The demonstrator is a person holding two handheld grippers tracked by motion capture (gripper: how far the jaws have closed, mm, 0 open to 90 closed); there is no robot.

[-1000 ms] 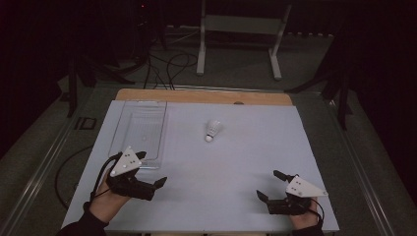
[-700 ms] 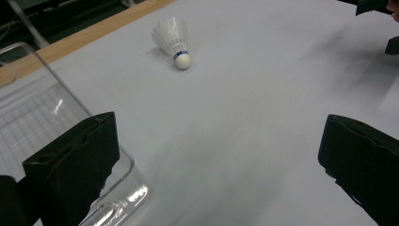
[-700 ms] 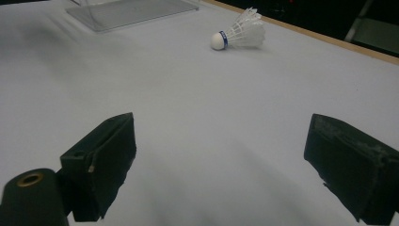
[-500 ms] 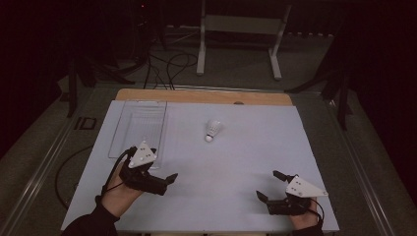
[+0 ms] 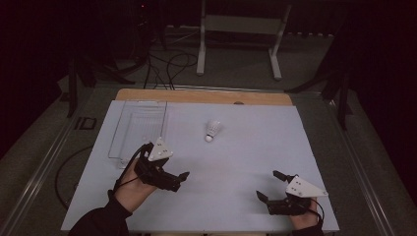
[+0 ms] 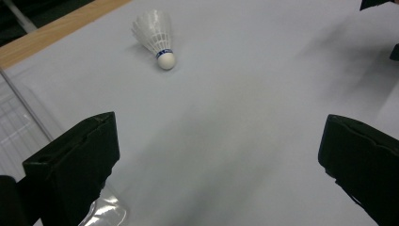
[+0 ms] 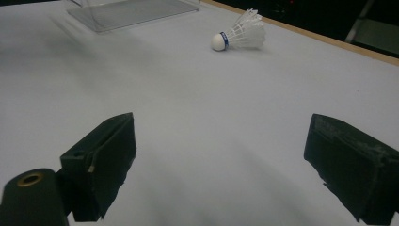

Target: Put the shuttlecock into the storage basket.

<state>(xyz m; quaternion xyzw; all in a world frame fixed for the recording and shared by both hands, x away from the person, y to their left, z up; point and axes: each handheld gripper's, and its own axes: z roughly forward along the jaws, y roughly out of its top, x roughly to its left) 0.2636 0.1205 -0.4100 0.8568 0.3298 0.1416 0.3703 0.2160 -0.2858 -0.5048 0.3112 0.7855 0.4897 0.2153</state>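
Item one, the bench [image 5: 236, 196]: we record a pale grey sheet covering its top, with a strip of bare wood [image 5: 196, 96] showing along the far edge. Item two, the tray [image 5: 140, 128]: clear plastic, oblong, resting on the left part of the sheet with its long side running away from us. Item three, the left claw [image 5: 177, 179]: held above the sheet just off the tray's near end, pointing toward the middle of the bench, jaws spread wide with nothing between them; in its own view we see the jaws at the two bottom corners and open sheet between. Item four, the right claw [image 5: 273, 187]: low at the near right corner of the bench, well apart from the left one, jaws likewise wide and holding nothing. Item five, the shuttlecock [image 5: 212, 130]: white, with a blue band behind the cork, lying on its side on the sheet near the far middle, cork toward us, just right of the tray and untouched by either claw; we note it ahead of both claws, [image 6: 157, 35] and [image 7: 240, 34].
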